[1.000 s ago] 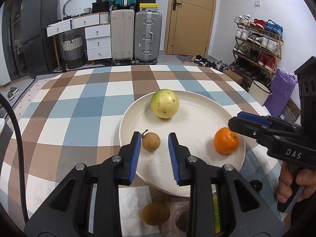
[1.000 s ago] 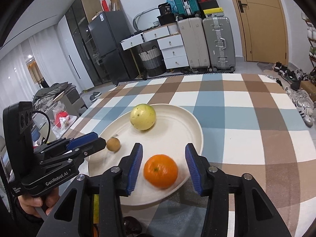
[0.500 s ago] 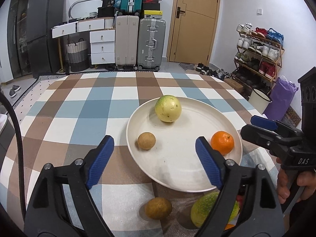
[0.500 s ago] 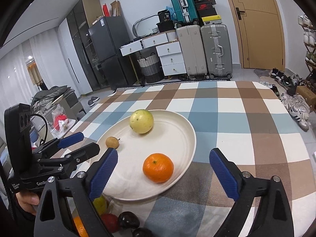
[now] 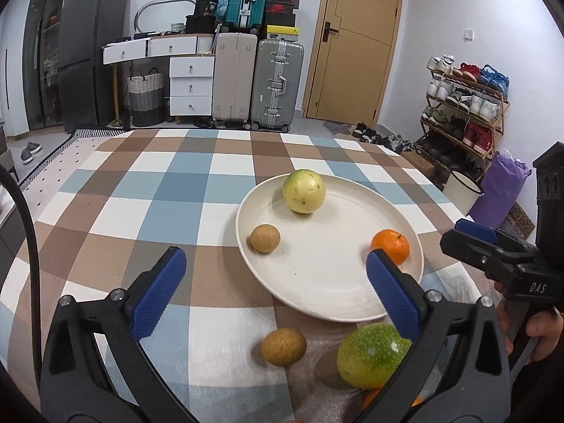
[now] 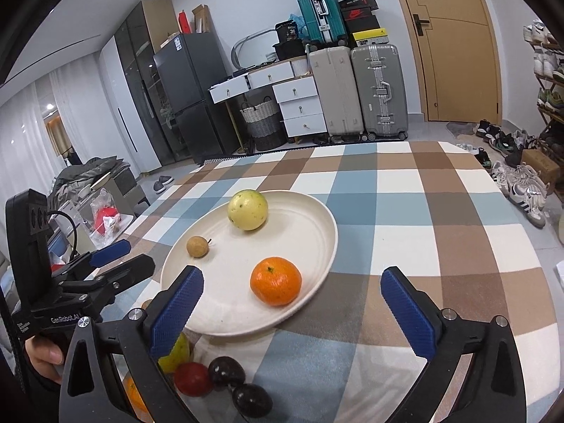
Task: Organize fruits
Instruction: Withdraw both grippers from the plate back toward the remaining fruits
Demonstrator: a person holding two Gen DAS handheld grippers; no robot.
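- The white plate (image 5: pixel 405 299) lies just ahead of both tongs and holds three fruits, so the sorting looks partly done.
- On it, the yellow-green fruit (image 5: pixel 304 191) sits at the far rim, the orange (image 6: pixel 275 281) just ahead of the right gripper (image 6: pixel 287 305), and the small brown fruit (image 5: pixel 265 238) beyond the left gripper (image 5: pixel 273 287).
- Both tongs are spread wide and hold nothing.
- Left to move: a green fruit (image 5: pixel 372 354) and a second brown fruit (image 5: pixel 283 346) on the checked cloth (image 5: pixel 148 190) under the left gripper; a red fruit (image 6: pixel 192 378) and two dark fruits (image 6: pixel 226 371) below the right gripper.
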